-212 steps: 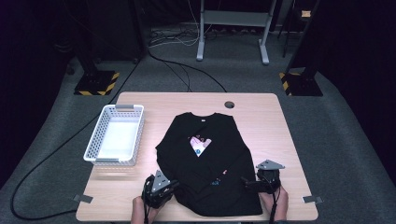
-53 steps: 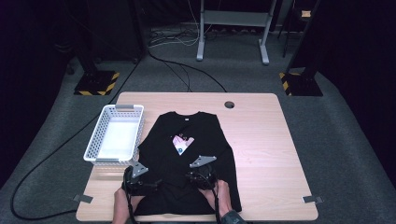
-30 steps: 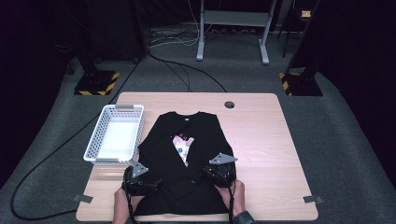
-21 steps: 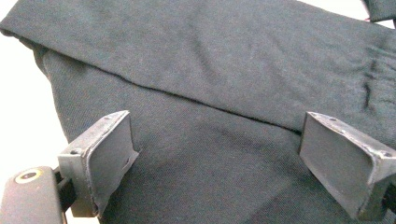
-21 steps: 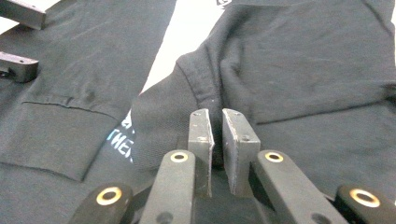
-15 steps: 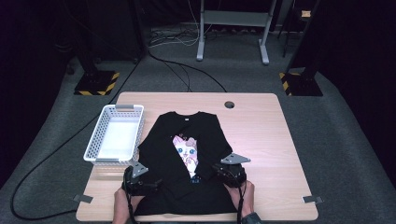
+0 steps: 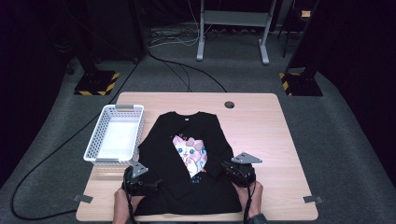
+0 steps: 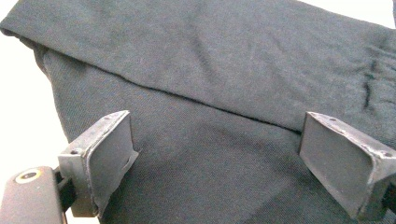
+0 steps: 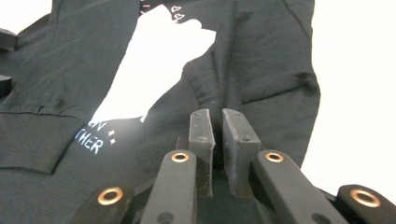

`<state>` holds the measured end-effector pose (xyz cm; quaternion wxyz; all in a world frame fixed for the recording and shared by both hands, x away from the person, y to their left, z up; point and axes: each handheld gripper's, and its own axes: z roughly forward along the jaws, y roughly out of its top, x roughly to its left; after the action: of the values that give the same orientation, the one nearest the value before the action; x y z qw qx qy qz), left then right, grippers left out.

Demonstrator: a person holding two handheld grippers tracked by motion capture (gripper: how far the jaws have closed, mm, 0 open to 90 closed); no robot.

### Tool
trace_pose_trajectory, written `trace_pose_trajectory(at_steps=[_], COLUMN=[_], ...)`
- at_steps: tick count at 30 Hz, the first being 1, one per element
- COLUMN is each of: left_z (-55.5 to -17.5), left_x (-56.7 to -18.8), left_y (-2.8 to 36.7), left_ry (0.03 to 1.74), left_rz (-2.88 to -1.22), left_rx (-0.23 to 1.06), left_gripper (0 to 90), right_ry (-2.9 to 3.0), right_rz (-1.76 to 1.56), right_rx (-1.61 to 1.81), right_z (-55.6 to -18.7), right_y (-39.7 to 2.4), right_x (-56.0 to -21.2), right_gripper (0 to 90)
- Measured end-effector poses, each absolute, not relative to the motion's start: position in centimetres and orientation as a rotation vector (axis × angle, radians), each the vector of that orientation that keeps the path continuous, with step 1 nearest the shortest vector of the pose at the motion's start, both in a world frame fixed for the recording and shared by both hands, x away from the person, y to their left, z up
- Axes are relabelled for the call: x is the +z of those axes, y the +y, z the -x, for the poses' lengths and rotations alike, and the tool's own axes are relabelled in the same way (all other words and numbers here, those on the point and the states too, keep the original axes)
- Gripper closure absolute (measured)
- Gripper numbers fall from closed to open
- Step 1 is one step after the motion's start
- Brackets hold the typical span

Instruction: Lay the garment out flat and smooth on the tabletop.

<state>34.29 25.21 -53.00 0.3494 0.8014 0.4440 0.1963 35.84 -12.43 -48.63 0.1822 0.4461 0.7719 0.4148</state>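
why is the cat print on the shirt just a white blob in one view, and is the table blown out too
In the right gripper view the print is overexposed to flat white, and the table burns out the same way. The left gripper view also bleaches the table, though the black shirt keeps its weave. The high view is evenly lit on the table: the cat print shows colour, while the surrounding room falls dark.

This looks like a recording lab or studio rather than a home: a light wooden table point(image 7: 261, 121) stands alone on grey carpet point(image 7: 336, 130) amid dark surroundings, with cables point(image 7: 187, 70) trailing across the floor, hazard-striped stand bases point(image 7: 95, 83) and a metal stand's legs point(image 7: 233, 32) behind it.
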Motion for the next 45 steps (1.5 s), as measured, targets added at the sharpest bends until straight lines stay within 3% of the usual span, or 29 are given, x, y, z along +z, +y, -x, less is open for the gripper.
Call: trace_pose_trajectory(at_steps=[45], left_z=[-34.2], left_x=[-53.0], left_y=[25.2], left_ry=[1.154], left_rz=[-2.077], left_rx=[0.513], left_gripper=[10.4], right_ry=[1.929], right_rz=[-1.449], right_rx=[1.065], right_z=[-33.8], right_y=[-22.4], right_x=[-49.0], right_gripper=[83.1])
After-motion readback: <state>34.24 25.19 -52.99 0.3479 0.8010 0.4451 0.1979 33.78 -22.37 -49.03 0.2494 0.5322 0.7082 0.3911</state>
